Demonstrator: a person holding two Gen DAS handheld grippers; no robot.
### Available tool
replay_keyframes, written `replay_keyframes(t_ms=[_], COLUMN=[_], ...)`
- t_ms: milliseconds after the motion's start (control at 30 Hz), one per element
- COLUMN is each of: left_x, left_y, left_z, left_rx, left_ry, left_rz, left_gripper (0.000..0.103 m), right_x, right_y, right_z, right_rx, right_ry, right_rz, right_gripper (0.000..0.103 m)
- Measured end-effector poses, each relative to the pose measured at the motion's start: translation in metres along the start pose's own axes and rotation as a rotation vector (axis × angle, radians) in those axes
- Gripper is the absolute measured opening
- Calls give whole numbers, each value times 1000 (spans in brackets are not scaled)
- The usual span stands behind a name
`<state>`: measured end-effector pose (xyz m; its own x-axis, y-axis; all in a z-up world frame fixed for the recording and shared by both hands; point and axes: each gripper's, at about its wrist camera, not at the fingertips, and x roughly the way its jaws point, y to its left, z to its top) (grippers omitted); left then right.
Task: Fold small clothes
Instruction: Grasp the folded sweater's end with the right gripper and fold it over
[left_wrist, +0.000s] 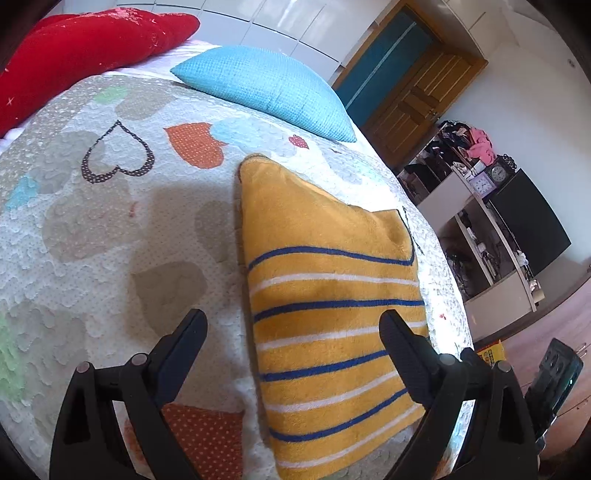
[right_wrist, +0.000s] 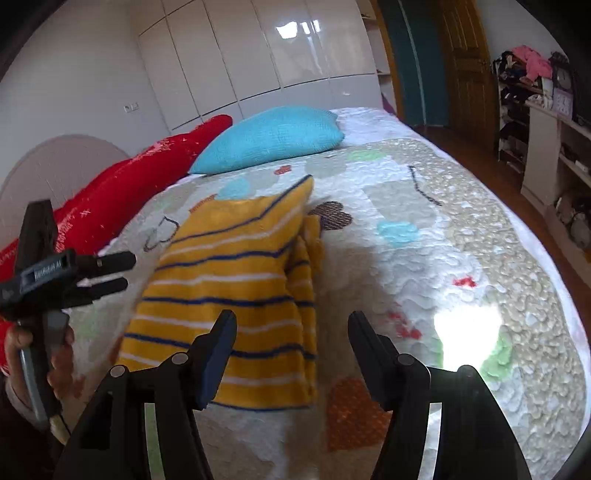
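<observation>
Two tools are open and hold nothing: the left tool hovers over the yellow striped garment, the right tool beside its edge. The garment lies folded on the bed, near the blue pillow. It looks soft, light and fluffy, so it should bend easily; a corner or the folded edge seems the best place to pinch.
</observation>
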<state>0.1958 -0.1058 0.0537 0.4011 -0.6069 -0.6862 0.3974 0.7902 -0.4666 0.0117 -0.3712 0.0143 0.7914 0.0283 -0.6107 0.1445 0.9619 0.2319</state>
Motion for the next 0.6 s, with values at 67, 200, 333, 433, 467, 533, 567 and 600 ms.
replay_keyframes(t_ms=[67, 200, 333, 433, 467, 533, 567, 600], left_x=[19, 82, 76, 51, 42, 22, 14, 9], left_y=[-9, -12, -17, -20, -18, -8, 1, 11], left_z=[3, -1, -2, -5, -5, -2, 0, 1], left_rx=[22, -7, -16, 3, 13, 12, 1, -14], left_ry=[12, 188, 167, 128, 111, 63, 39, 22], left_rz=[5, 46, 53, 21, 15, 8, -2, -17], left_gripper=[93, 94, 97, 97, 97, 97, 98, 99], right_x=[-9, 4, 80, 143, 154, 145, 134, 123], right_y=[-6, -5, 10, 3, -3, -20, -27, -32], right_z=[0, 41, 81, 88, 87, 86, 83, 79], right_rx=[-10, 50, 77, 60, 55, 120, 152, 167], right_ry=[-37, -55, 70, 158, 165, 123, 96, 74], right_rz=[-35, 94, 213, 47, -10, -20, 18, 43], right_gripper=[48, 37, 36, 46, 76, 81, 81, 81])
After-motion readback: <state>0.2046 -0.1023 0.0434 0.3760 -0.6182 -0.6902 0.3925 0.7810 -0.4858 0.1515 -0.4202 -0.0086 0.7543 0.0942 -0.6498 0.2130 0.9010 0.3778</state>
